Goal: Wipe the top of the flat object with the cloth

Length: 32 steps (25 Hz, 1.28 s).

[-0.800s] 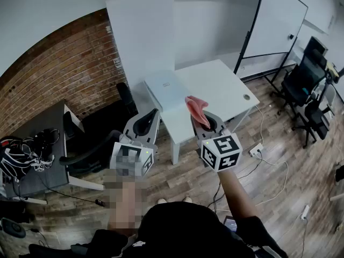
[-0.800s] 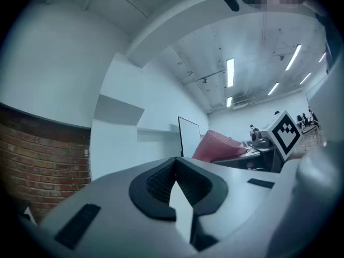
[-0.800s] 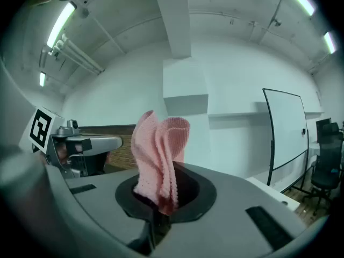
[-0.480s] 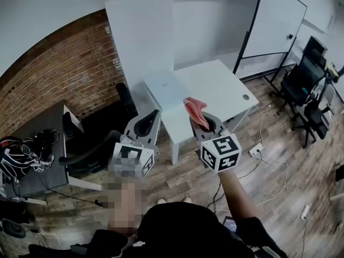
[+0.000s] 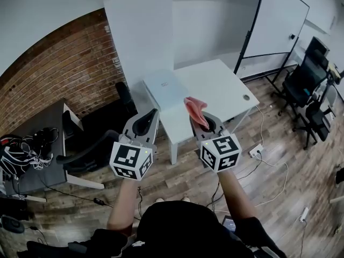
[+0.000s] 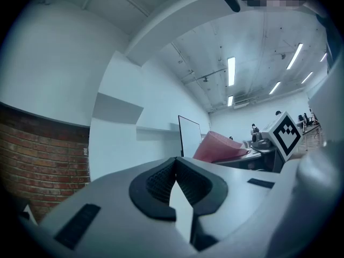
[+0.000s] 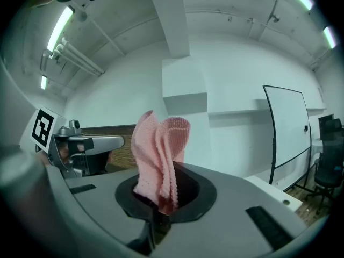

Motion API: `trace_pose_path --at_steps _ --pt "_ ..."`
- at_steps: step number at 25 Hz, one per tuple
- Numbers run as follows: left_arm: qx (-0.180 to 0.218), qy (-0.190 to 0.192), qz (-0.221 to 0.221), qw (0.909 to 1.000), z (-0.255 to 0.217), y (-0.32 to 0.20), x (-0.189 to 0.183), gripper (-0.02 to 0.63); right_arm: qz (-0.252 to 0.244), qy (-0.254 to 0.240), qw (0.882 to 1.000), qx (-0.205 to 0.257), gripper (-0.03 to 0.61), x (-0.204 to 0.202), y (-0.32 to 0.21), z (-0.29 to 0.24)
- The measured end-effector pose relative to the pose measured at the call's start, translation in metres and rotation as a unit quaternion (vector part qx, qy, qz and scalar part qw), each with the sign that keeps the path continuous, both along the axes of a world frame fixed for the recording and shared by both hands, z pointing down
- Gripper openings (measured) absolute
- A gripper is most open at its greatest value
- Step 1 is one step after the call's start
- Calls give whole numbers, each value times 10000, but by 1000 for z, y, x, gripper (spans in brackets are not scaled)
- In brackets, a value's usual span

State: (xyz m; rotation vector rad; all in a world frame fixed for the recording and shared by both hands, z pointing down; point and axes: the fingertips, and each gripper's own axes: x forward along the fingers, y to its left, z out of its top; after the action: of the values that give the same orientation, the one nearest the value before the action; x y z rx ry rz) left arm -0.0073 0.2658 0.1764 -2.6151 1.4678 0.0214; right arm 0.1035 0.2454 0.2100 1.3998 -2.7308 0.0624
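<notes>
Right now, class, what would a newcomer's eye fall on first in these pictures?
The pink cloth stands out first, pinched in the right claw and sticking up in front of the white table. Next come the black-and-white marker cubes low in the head view, one on each claw; the left claw is shut and empty. A pale flat object lies on the table's left end.

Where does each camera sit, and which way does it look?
Head view: on the person's head, looking down at white table, left claw, right claw, forearms.
Left gripper view: on the left claw, level, facing a wall; shut jaws show.
Right gripper view: on the right claw, level; jaws grip the pink cloth.
All share the pink cloth.
</notes>
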Motion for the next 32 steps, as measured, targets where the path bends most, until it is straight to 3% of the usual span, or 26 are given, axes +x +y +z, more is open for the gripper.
trace_pose_path --at_steps 17,32 --pt "-18 -144 -287 9995 10 -6 40 12 -235 -167 9995 -95 44 41 -18 15" --pt "-119 -52 -285 9995 22 -100 15 12 -231 -126 9994 -221 44 18 -109 27"
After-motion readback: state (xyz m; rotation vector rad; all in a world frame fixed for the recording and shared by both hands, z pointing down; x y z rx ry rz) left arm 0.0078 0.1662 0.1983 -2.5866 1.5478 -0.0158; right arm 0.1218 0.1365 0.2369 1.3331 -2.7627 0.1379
